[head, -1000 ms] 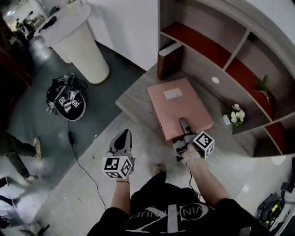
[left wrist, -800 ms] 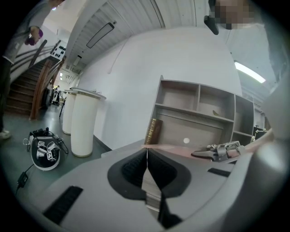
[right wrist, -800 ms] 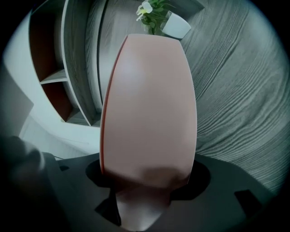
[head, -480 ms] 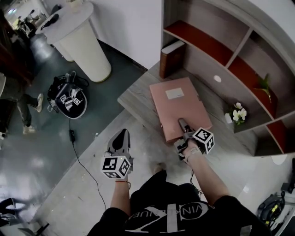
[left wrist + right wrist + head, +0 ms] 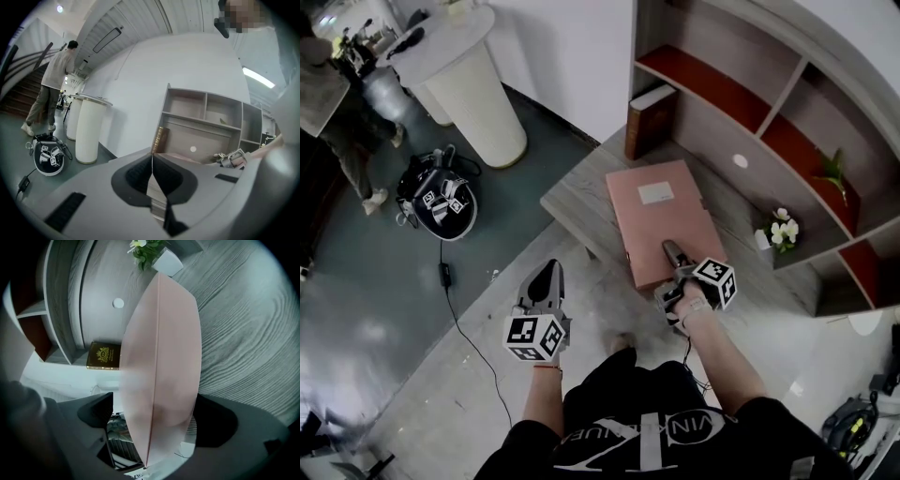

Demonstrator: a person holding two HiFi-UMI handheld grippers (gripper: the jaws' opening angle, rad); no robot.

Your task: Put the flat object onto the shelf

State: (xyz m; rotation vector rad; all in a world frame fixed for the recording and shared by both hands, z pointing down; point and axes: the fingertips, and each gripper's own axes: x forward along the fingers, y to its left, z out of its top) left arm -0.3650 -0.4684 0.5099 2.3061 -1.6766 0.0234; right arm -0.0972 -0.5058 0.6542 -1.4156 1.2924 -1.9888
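The flat object is a pink box file (image 5: pixel 661 220) with a white label. It lies on the grey wooden bottom ledge of the shelf unit (image 5: pixel 577 201), its near end sticking out over the front edge. My right gripper (image 5: pixel 672 251) is at that near end. Its jaws have just been opening. In the right gripper view the pink box file (image 5: pixel 159 371) still stands between the right gripper's (image 5: pixel 154 416) jaws, with a gap beside the left pad (image 5: pixel 101 411). My left gripper (image 5: pixel 548 277) hovers over the floor, shut and empty; its tips (image 5: pixel 151 159) meet.
A brown book (image 5: pixel 649 122) stands at the ledge's back left, also seen as a gold-crested cover (image 5: pixel 103 356). A small white flower pot (image 5: pixel 778 232) sits right of the file. On the floor are a white pedestal (image 5: pixel 473 94), a helmet-like device (image 5: pixel 439 199) and a walking person (image 5: pixel 337 112).
My right hand has sunk slightly with the file's near end. The left gripper has stayed put. A person on the floor at the left has walked toward the back.
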